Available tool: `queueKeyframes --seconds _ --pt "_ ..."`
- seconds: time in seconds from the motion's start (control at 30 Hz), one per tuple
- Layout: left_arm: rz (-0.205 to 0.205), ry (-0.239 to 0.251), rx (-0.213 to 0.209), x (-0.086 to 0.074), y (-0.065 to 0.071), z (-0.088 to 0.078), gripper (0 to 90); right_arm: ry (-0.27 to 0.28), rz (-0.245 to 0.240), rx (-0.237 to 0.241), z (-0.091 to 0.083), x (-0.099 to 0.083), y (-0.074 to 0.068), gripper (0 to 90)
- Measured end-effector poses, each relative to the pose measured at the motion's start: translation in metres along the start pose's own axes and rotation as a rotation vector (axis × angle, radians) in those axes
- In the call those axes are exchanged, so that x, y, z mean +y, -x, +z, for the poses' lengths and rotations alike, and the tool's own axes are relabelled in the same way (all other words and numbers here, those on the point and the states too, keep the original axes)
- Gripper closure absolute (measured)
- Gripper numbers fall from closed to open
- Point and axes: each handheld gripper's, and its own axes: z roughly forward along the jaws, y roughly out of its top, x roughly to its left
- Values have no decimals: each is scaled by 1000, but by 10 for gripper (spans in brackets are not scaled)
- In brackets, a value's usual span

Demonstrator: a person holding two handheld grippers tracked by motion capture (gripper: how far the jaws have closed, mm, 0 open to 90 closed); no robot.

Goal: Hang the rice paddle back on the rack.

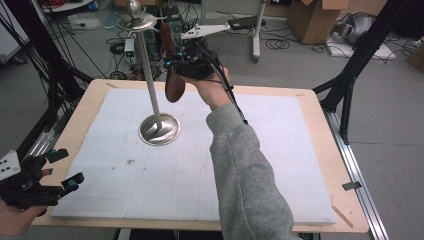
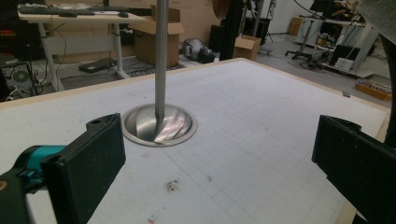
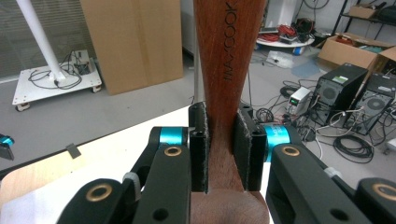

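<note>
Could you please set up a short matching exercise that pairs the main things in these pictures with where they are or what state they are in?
Things:
1. wooden spoon
2. metal stand
3. left claw
4. white mat

Places or states:
A. spread over the tabletop
B. open, with nothing between its jaws, at the near left edge of the table
C. clamped by its handle in the right claw, held up above the table
D. upright on its round base on the mat

Pairs: 1-C, 2-D, 3-B, 4-A
</note>
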Motion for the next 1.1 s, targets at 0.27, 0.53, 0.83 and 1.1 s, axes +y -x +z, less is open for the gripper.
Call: queueKeyframes --seconds 0.27,0.53,0.83,1.1 --pt "2 11 6 1 0 -5 31 7 -10 -11 3 2 -4 777" --pt "3 10 9 1 0 -6 31 0 -11 -17 6 2 -4 777" --pt "3 15 8 2 1 -8 31 0 -4 -14 8 1 -5 777" --pt "3 17 10 2 1 -9 31 -3 -7 -30 11 2 -8 777"
